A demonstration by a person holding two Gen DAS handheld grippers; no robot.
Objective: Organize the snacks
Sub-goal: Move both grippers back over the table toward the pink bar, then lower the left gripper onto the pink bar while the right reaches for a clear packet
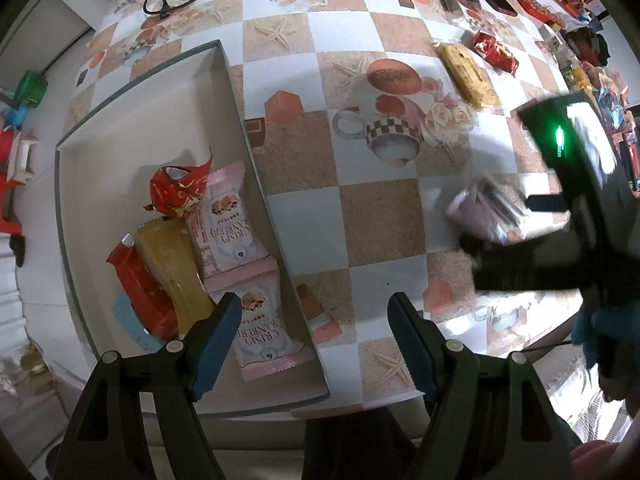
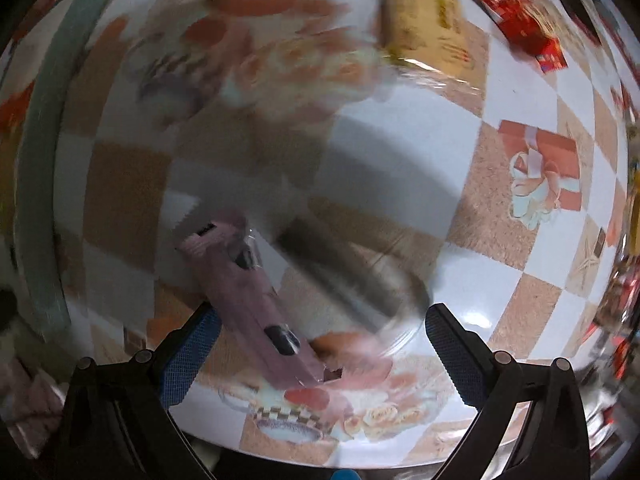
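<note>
My right gripper (image 2: 322,354) has its fingers spread wide with the pink snack packet (image 2: 256,304) low and left of centre, nearer my left finger, its long axis slanting upper left to lower right; my left gripper (image 1: 316,346) gapes empty.

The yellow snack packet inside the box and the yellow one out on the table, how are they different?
The yellow packet in the box lies crowded among other snacks, between a red packet and a pink cranberry packet. The yellow packet on the table lies alone on the checked tablecloth, apart from the box, not yet sorted. The table one shows red print; the boxed one looks plain. Both are long, yellow and lying flat.
</note>
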